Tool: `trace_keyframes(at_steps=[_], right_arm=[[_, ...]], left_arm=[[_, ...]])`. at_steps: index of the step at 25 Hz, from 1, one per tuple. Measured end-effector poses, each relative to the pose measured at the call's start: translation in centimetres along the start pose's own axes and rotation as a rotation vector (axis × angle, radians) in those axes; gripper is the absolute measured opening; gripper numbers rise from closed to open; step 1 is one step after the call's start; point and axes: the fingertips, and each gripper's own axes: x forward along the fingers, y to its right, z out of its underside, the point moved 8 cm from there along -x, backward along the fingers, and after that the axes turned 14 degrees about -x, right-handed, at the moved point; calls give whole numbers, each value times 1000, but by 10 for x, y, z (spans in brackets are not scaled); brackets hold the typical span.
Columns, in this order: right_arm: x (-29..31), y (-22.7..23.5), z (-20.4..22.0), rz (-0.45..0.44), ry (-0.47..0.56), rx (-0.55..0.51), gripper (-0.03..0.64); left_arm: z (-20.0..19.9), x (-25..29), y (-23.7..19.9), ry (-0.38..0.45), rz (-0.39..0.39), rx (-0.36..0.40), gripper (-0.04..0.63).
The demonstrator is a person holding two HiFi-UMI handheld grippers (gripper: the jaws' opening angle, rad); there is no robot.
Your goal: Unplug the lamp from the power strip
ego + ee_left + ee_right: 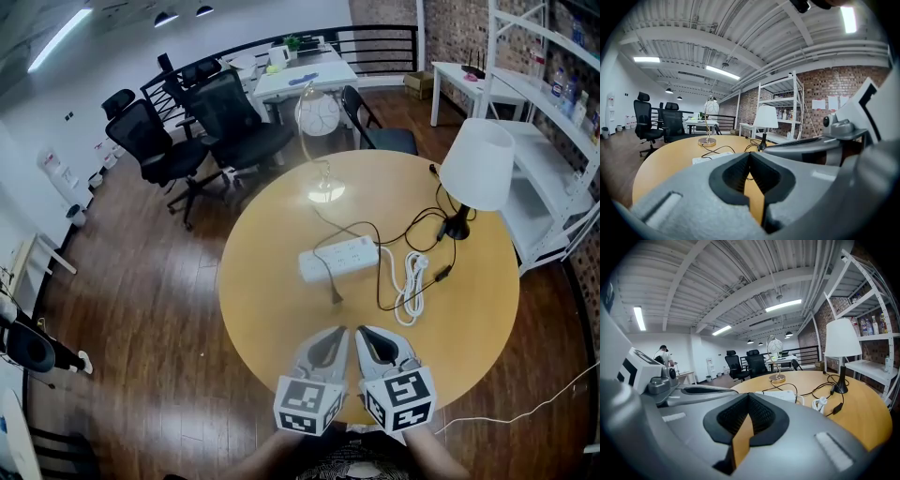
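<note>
At the near edge of the round table [267, 319], the left gripper [332, 332] and the right gripper [367, 332] sit side by side, each with its jaws pressed together on nothing. Both are well short of the power strip [339, 260].

The strip lies near the table's centre, sockets up. Its long axis runs left to right, with the right end turned slightly toward the far edge. Its own white cord [410, 286] leaves that right end and lies coiled just beside it.

Two lamps stand here: a gold lamp [324, 190] at the far edge and a white-shaded lamp [476, 161] toward the far right edge. Their dark cords [379, 281] loop and cross near the strip. I cannot tell which plug belongs to which lamp, so the wrong one could be pulled.

The strip looks light and lies loose. A one-handed tug would probably lift or drag it, unless the other gripper pins it down. Pulling on a cord rather than the plug body could slip, or tip a lamp. The closed jaws must also open before they can grip anything.
</note>
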Motion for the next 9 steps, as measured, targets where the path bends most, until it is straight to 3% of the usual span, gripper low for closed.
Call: trace_keyframes(at_steps=[9], right_arm=[[3, -1, -3, -6, 0, 1, 2]], left_arm=[[0, -2, -4, -7, -2, 1, 3]])
